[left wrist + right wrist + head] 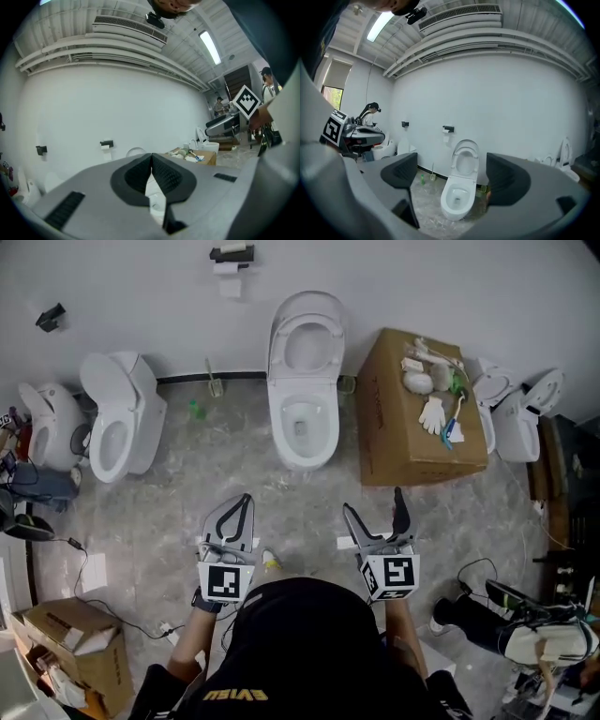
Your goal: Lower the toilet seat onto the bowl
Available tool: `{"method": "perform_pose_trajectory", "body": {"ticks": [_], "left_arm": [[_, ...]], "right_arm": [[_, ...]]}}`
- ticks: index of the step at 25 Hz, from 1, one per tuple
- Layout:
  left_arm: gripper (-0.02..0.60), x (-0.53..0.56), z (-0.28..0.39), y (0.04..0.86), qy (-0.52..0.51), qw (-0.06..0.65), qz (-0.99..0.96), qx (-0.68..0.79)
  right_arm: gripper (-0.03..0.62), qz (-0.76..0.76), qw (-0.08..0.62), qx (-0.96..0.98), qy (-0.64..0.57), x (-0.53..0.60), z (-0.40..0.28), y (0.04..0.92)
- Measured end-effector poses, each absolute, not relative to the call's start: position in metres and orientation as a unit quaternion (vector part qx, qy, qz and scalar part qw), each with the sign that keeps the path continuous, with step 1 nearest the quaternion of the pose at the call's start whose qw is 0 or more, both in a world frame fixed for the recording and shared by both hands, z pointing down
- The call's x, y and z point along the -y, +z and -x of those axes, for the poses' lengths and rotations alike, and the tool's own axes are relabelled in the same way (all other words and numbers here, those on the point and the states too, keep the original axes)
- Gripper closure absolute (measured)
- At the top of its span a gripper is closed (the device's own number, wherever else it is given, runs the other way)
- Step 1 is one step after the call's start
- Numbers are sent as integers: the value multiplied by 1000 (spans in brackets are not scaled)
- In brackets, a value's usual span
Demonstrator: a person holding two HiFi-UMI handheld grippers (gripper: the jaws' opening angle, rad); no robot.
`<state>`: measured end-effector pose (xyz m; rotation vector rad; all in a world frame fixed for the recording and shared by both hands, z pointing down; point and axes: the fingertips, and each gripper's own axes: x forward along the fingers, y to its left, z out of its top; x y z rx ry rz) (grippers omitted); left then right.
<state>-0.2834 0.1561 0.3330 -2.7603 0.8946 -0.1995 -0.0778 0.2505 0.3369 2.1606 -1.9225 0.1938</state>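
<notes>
A white toilet (pixel 302 423) stands against the far wall, its seat (pixel 309 343) and lid raised upright against the wall. In the right gripper view the same toilet (pixel 459 197) sits ahead between the jaws, with the seat (pixel 466 161) up. My left gripper (pixel 242 505) is shut with nothing in it, well short of the bowl. My right gripper (pixel 375 509) is open and empty, also well short of the bowl. In the left gripper view the shut pads (pixel 151 176) hide most of the toilet.
A cardboard box (pixel 412 442) with gloves and a brush on top stands right of the toilet. Another toilet (pixel 122 418) stands to the left, with more fixtures at both far sides. A toilet brush (pixel 214 381) and a green bottle (pixel 195 410) sit by the wall.
</notes>
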Motion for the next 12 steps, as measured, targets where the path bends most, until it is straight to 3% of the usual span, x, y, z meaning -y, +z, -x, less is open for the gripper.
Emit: {"method": "perform_pose_trajectory", "body": {"ticks": [12], "left_arm": [[569,-101,281,368,-77,42,946,-313]], "right_arm": [[151,-736,125,658,100,-189,70,354]]}}
